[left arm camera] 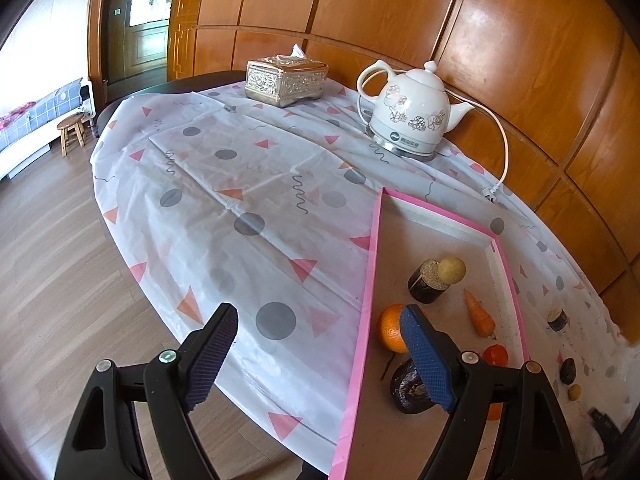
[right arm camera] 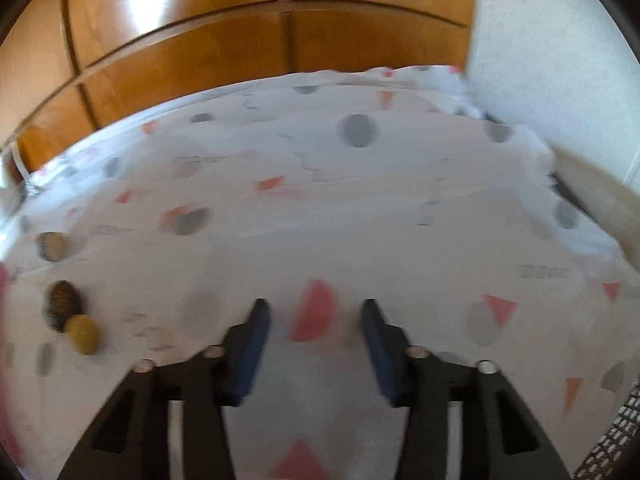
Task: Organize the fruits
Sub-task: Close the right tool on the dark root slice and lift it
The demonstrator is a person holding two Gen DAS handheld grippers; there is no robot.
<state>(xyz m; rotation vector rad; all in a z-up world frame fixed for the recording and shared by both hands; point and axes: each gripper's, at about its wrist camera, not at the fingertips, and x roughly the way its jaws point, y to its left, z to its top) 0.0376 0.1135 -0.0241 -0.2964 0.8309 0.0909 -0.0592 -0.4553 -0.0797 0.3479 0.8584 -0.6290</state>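
A pink-rimmed tray [left arm camera: 370, 280] lies on the patterned tablecloth. It holds an orange [left arm camera: 388, 328], a carrot [left arm camera: 480, 317], a red tomato [left arm camera: 496, 354], a dark purple piece [left arm camera: 406, 390] and a dark cylinder [left arm camera: 428, 286] with a yellow ball [left arm camera: 451, 269] against it. My left gripper [left arm camera: 320, 356] is open over the tray's left rim, with its right finger in front of the orange. My right gripper [right arm camera: 316, 344] is open over bare cloth, nothing between its pads. To its left lie a brown oval fruit [right arm camera: 62, 307], a small yellow fruit [right arm camera: 83, 335] and a short cylinder [right arm camera: 52, 246].
A white kettle [left arm camera: 408, 120] with its cord [left arm camera: 503, 148] and a silver tissue box [left arm camera: 286, 80] stand at the table's far side against the wooden wall. The table edge drops to the floor on the left, where a small stool [left arm camera: 72, 132] stands.
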